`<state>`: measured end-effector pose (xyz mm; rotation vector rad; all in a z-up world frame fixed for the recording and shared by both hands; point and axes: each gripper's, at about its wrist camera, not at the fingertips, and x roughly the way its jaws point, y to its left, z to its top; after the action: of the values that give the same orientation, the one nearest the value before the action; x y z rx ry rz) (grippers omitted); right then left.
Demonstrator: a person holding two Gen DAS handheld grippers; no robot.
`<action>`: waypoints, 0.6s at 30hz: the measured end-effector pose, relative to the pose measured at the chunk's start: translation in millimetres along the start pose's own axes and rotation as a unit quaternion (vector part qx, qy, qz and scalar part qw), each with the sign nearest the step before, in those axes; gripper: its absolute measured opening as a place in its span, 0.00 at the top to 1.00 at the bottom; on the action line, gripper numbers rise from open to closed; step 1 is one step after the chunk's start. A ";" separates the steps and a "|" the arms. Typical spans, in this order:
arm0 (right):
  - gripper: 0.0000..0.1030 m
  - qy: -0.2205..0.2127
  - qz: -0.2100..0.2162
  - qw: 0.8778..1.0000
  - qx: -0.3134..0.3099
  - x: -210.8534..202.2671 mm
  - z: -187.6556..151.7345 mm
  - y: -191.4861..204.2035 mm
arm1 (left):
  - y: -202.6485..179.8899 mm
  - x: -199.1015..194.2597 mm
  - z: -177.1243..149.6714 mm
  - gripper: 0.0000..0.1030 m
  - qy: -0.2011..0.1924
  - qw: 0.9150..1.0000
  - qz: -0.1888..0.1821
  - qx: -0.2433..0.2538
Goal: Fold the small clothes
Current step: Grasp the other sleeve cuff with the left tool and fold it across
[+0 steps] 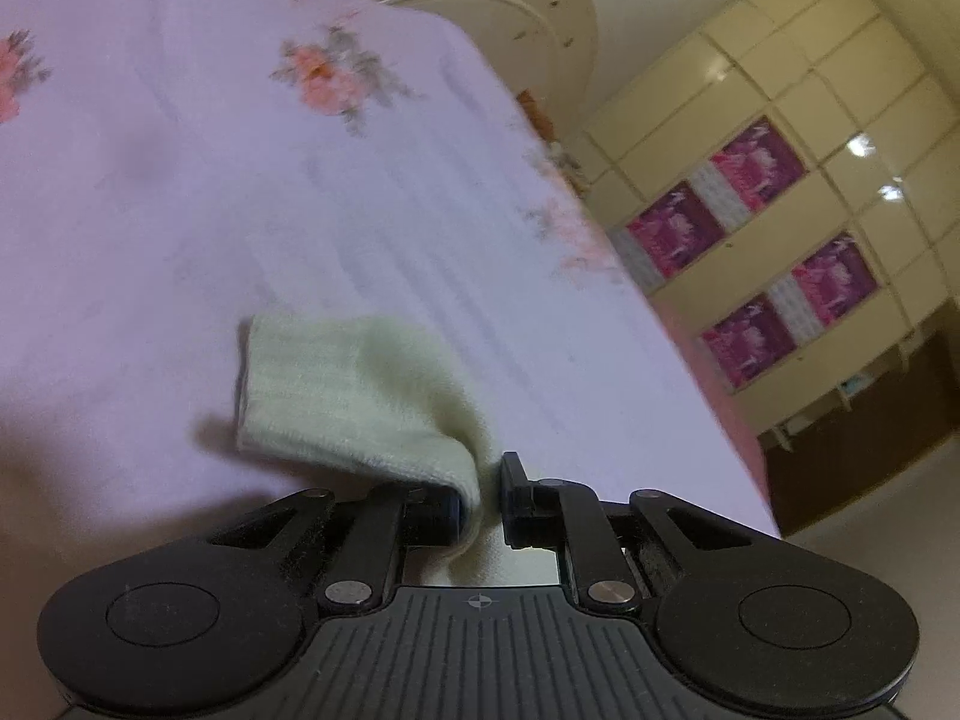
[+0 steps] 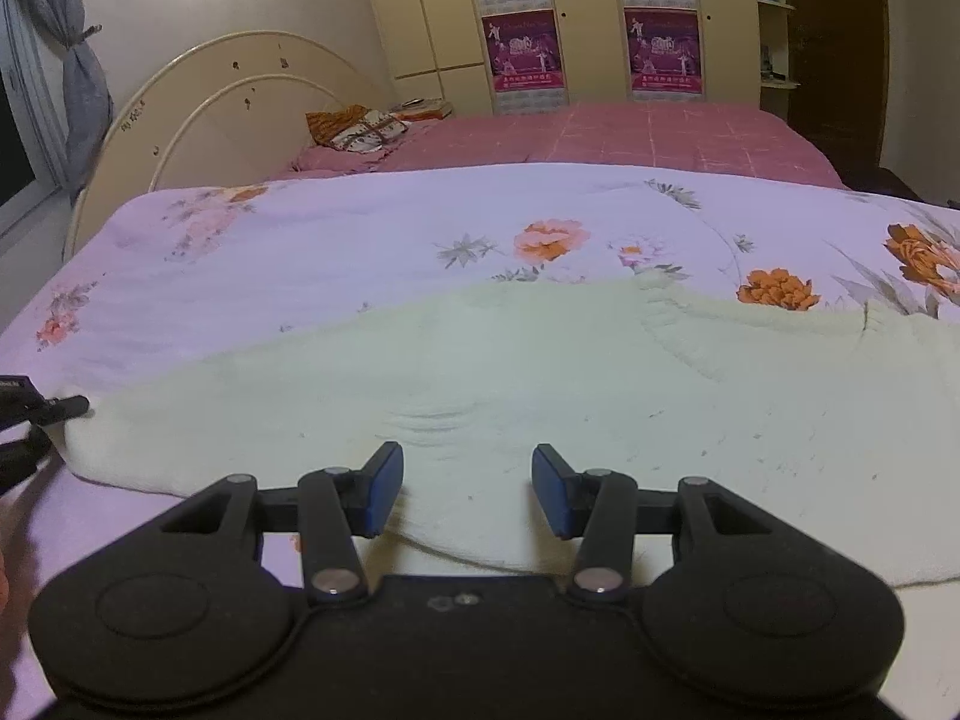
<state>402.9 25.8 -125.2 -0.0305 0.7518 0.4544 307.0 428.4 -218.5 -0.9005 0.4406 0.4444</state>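
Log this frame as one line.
left tool: shut on pale green garment | right tool: open above it | floral sheet underneath

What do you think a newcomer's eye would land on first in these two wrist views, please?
Probably the pale green garment spread across the lilac floral sheet, filling the middle of the right wrist view under the open right gripper. Next, the left gripper pinching a fold of that same cloth. Behind, magenta posters on the cream wardrobe stand out.
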 end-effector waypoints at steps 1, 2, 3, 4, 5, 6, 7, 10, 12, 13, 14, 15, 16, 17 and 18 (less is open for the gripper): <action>0.54 -0.001 -0.002 1.000 0.000 0.5 -0.4 -0.3 | -11.5 -6.2 -0.6 0.88 -0.010 1.000 -0.007 0.024; 0.54 -0.003 -0.004 1.000 0.002 0.5 -0.8 -1.2 | -24.4 -12.7 -2.3 0.88 -0.018 0.998 -0.018 0.049; 0.54 -0.005 -0.006 1.000 0.004 1.3 -1.7 -2.8 | -38.9 -15.3 -2.9 0.88 -0.018 0.997 -0.032 0.073; 0.55 0.002 -0.015 1.000 0.004 4.6 -3.5 -4.3 | -55.0 -17.6 -4.8 0.88 -0.014 0.994 -0.051 0.093; 0.56 0.017 -0.020 1.000 0.005 9.6 -5.6 -5.8 | -71.0 -19.9 -8.1 0.88 -0.013 0.992 -0.066 0.111; 0.56 0.024 -0.017 1.000 0.008 13.4 -7.9 -8.7 | -89.7 -21.4 -13.2 0.88 -0.008 0.987 -0.085 0.134; 0.57 0.018 -0.013 1.000 0.008 12.7 -9.1 -10.8 | -109.7 -21.6 -20.3 0.88 -0.002 0.982 -0.103 0.156; 0.60 0.011 -0.001 1.000 0.026 2.6 -6.8 -20.4 | -167.0 -14.0 -52.6 0.88 0.035 0.966 -0.149 0.210; 0.59 -0.004 -0.001 0.999 0.047 -12.1 -5.6 -31.7 | -203.7 -4.6 -83.9 0.88 0.063 0.952 -0.171 0.245; 0.58 -0.012 -0.003 0.998 0.055 -21.2 -5.7 -39.8 | -221.7 0.5 -101.9 0.88 0.078 0.945 -0.181 0.261; 0.58 -0.016 -0.003 0.998 0.062 -29.6 -6.5 -48.4 | -237.3 5.8 -119.6 0.88 0.093 0.938 -0.188 0.278; 0.58 -0.021 -0.005 0.997 0.071 -38.4 -8.1 -58.6 | -253.5 11.7 -138.6 0.88 0.108 0.930 -0.194 0.294; 0.58 -0.024 -0.010 0.997 0.079 -46.6 -10.2 -69.8 | -269.5 18.5 -158.1 0.88 0.125 0.921 -0.196 0.313; 0.58 -0.025 -0.013 0.996 0.085 -53.2 -11.9 -80.9 | -283.7 25.1 -178.9 0.88 0.137 0.911 -0.194 0.337; 0.58 -0.026 -0.017 0.995 0.093 -59.4 -14.7 -91.9 | -296.4 31.4 -198.4 0.87 0.148 0.900 -0.187 0.366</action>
<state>393.1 -82.9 -108.8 0.1423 0.7396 0.3504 457.8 110.2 -153.3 -0.2930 0.6384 -0.2245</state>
